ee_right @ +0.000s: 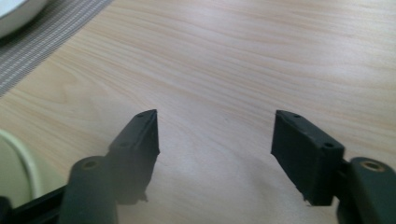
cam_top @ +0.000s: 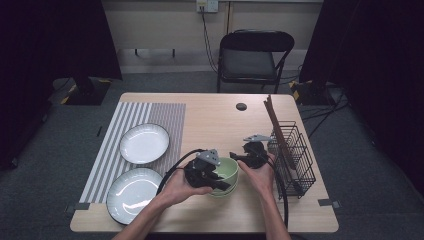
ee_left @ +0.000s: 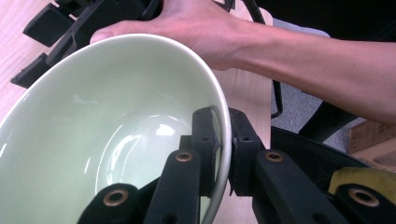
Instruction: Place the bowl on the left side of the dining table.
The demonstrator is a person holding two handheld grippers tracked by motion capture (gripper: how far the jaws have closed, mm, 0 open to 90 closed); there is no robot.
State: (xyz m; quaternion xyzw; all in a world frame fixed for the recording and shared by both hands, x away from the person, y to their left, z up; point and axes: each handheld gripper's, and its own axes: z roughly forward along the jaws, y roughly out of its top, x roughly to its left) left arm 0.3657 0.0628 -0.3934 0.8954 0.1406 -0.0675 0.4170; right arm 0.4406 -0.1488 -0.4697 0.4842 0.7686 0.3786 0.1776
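Note:
A pale green bowl (cam_top: 227, 169) stands on the wooden table (cam_top: 215, 120) near its front middle. My left gripper (cam_top: 219, 182) is shut on the bowl's near rim; in the left gripper view one jaw sits inside the bowl (ee_left: 107, 121) and the other outside, with my left gripper (ee_left: 223, 126) pinching the rim. My right gripper (cam_top: 236, 158) is at the bowl's far right side, open, its jaws wide apart over bare wood with nothing between them (ee_right: 215, 135). The bowl's edge (ee_right: 21, 161) shows at the lower left of the right gripper view.
Two white plates (cam_top: 144, 143) (cam_top: 132, 192) lie on a striped placemat (cam_top: 165, 117) at the left. A black wire rack (cam_top: 296, 157) holding brown wooden sticks (cam_top: 276, 125) stands at the table's right edge. A black folding chair (cam_top: 252, 57) is behind the table.

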